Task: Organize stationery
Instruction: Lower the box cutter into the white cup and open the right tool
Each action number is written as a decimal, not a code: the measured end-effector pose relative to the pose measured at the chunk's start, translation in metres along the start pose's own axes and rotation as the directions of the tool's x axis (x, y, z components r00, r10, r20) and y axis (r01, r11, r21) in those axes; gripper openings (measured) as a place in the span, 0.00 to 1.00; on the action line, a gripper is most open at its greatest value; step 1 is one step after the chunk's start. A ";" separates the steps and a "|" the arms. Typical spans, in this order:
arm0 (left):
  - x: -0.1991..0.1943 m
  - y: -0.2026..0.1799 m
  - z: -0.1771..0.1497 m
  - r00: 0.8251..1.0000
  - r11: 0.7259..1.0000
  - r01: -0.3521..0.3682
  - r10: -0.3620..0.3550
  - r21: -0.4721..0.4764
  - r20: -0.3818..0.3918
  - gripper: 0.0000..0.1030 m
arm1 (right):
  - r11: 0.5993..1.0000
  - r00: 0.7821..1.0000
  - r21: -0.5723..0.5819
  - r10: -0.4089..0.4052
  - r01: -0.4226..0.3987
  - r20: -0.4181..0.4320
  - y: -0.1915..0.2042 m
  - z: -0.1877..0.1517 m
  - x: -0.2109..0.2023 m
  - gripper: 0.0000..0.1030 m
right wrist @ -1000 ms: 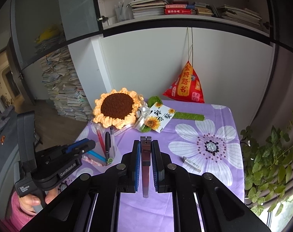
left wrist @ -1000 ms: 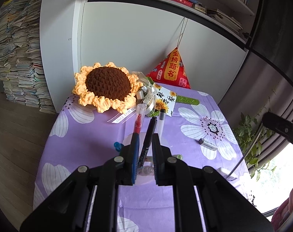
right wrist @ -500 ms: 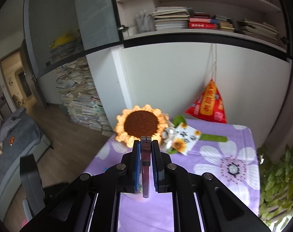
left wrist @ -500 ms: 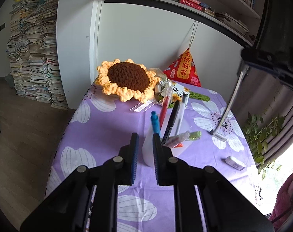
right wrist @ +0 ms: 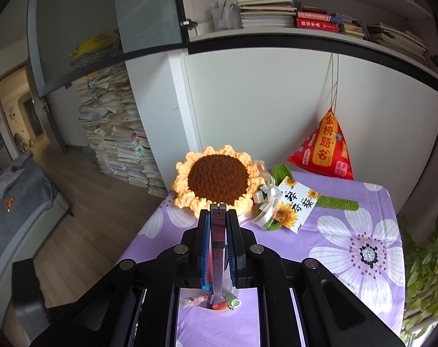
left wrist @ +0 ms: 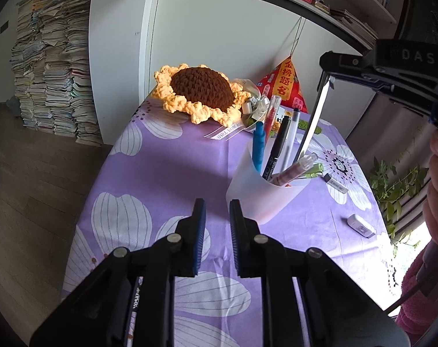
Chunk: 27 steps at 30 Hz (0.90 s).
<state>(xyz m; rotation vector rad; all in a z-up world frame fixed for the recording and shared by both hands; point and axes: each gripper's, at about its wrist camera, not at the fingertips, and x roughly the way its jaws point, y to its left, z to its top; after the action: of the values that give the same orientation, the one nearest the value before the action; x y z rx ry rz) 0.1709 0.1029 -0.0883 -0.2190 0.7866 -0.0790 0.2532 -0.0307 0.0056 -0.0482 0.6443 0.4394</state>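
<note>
A white cup [left wrist: 262, 193] holding several pens stands on the purple flowered tablecloth [left wrist: 166, 173]. My left gripper [left wrist: 217, 208] hovers just left of the cup's near side, its jaws nearly shut with a narrow empty gap. The right gripper [left wrist: 325, 70] comes in from the upper right, shut on a metal ruler [left wrist: 314, 121] that slants down with its lower end inside the cup. In the right wrist view the ruler [right wrist: 218, 245] is clamped between the right gripper's [right wrist: 218, 214] pads, and the cup's mouth [right wrist: 216, 303] shows below them.
A crochet sunflower [left wrist: 201, 92], a red pyramid bag [left wrist: 285, 84] and a flower card [right wrist: 297, 205] fill the table's far end. A white eraser [left wrist: 360, 225] and a small marker [left wrist: 336, 183] lie right of the cup. The table drops to wooden floor on the left; a plant [left wrist: 398, 179] stands on the right.
The left gripper has drawn back and left, off the cup, which now stands to its right. The right gripper swung the ruler over from the right, and its lower end now sits in the cup.
</note>
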 end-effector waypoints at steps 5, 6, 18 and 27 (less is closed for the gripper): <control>0.001 0.003 0.000 1.000 1.000 0.003 -0.003 -0.001 0.001 0.14 | 1.000 1.000 -0.001 -0.011 0.011 -0.024 0.002 -0.006 0.010 0.11; 0.001 0.004 0.000 1.000 1.000 0.002 -0.002 -0.001 0.000 0.14 | 1.000 1.000 0.001 -0.012 0.012 -0.024 0.002 -0.006 0.011 0.11; 0.005 0.007 -0.001 1.000 1.000 0.005 -0.005 -0.001 -0.012 0.14 | 1.000 0.999 0.022 -0.014 0.014 -0.035 -0.002 -0.032 0.021 0.11; 0.006 0.004 -0.003 1.000 1.000 0.008 -0.008 0.004 -0.021 0.14 | 1.000 0.995 0.015 -0.015 0.017 -0.099 -0.001 -0.054 0.033 0.12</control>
<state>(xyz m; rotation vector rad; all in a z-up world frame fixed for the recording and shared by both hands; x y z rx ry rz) 0.1729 0.1056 -0.0958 -0.2183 0.8066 -0.0906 0.2464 -0.0283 -0.0568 -0.0606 0.7441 0.4184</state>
